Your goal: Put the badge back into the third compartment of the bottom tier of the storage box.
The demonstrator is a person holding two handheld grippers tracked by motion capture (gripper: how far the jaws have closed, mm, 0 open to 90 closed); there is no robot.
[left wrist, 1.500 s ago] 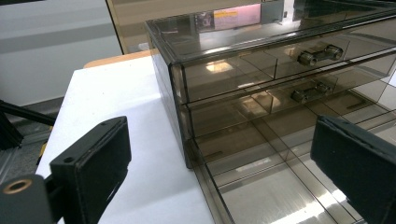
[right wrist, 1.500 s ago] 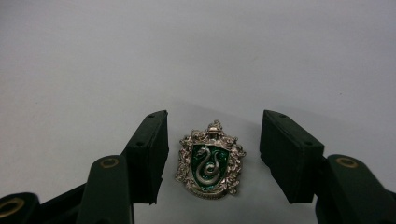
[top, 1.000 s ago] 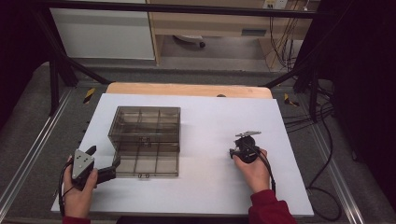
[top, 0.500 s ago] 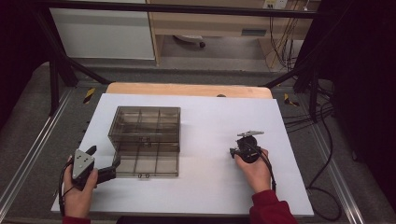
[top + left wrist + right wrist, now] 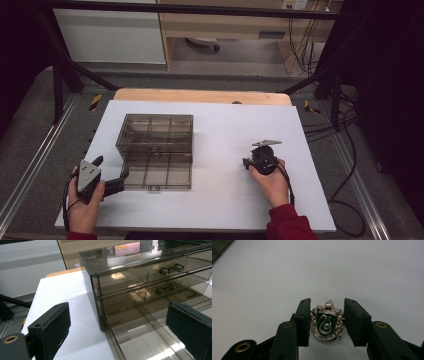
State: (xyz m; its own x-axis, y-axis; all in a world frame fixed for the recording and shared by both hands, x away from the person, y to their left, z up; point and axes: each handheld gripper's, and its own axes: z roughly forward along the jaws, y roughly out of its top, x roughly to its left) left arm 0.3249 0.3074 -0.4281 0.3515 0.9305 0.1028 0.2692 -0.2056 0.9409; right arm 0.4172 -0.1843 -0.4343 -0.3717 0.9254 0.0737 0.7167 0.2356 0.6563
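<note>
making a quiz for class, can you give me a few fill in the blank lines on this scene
1. The right tongs are shut on a silver badge whose green shield shows a ____.
2. The smoky clear box has its ____ drawer pulled out.
3. The left tongs stand ____ at that drawer's corner.
4. The sheet covering the table is ____.

Missing words: snake; bottom; open; white

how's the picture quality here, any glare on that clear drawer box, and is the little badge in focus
Left gripper view: bright glare patches on the smoky drawer box, its front edge sharp, the near black pads soft. Right gripper view: the green snake badge is sharp between the right gripper pads, even light, faint shadow beneath. High view: dim surroundings, white table evenly lit, the left gripper small and slightly soft.
</note>
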